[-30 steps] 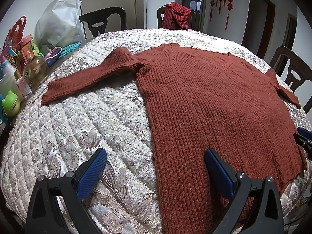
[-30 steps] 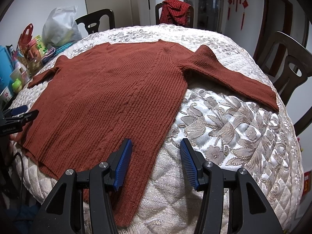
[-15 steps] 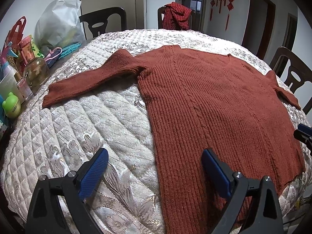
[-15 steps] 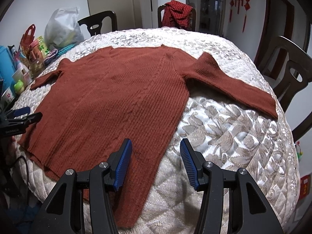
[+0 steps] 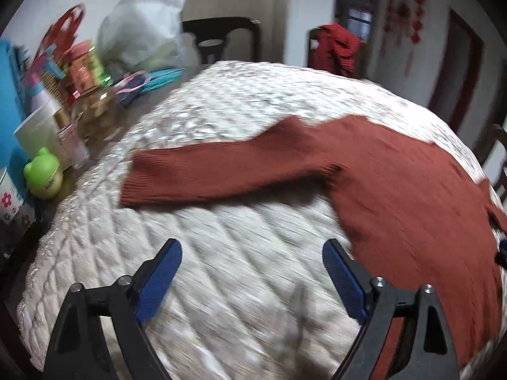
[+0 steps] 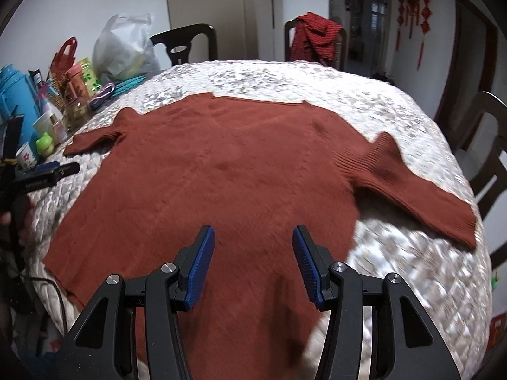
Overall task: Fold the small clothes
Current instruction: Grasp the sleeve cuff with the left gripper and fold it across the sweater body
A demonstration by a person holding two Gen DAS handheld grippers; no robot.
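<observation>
Rust sweater on quilted table

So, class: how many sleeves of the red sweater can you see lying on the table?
2. The left sleeve stretches toward the clutter at the table's left side; the right sleeve stretches toward the right edge. Both lie flat, unfolded.

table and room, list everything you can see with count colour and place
sweater: 1, rust red, flat on the quilt, sleeves out
quilted cover: 1, cream, over the table
plastic bag: 1, white, far left
frog toy: 1, green, left edge among the bottles and cups
flask: 1, blue, left edge
chairs: 4, dark, around the table
checked cloth: 1, red, on the far chair
hanging ornaments: red, far wall
left claw: open, over bare quilt, just been closing slightly
right claw: open, above the hem
</observation>
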